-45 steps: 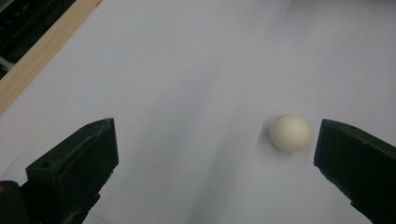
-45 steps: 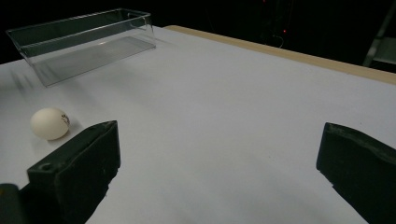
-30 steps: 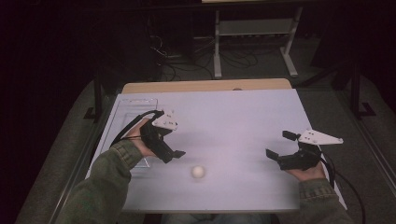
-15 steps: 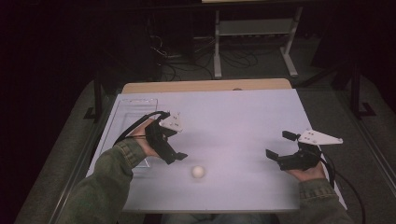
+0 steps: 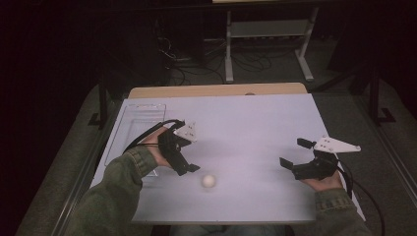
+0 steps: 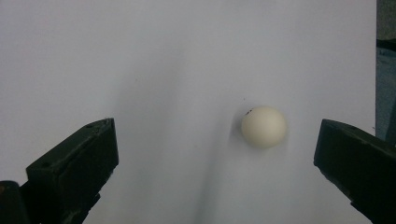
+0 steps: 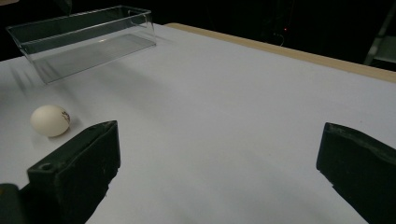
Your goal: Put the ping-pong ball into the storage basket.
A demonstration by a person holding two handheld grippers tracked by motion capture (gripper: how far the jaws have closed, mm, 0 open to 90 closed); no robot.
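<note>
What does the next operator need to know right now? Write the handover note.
Left gripper: open, holding nothing, pointed down toward the ball, which lies between its jaws in the left gripper view but is not touched.
Right gripper: open, holding nothing, at the right side of the table.
Ball: loose on the table near the front edge.
Clear tray: at the far left, nothing in it.
Done: nothing gripped yet.
Left: probably grasp the ball and perhaps move it to the tray.

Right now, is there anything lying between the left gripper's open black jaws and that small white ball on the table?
Nothing visible. The left gripper hangs with its jaws wide apart, and the small white ball sits on bare white table just ahead, nearer one jaw. In the high view too, only bare tabletop separates gripper and ball.
</note>
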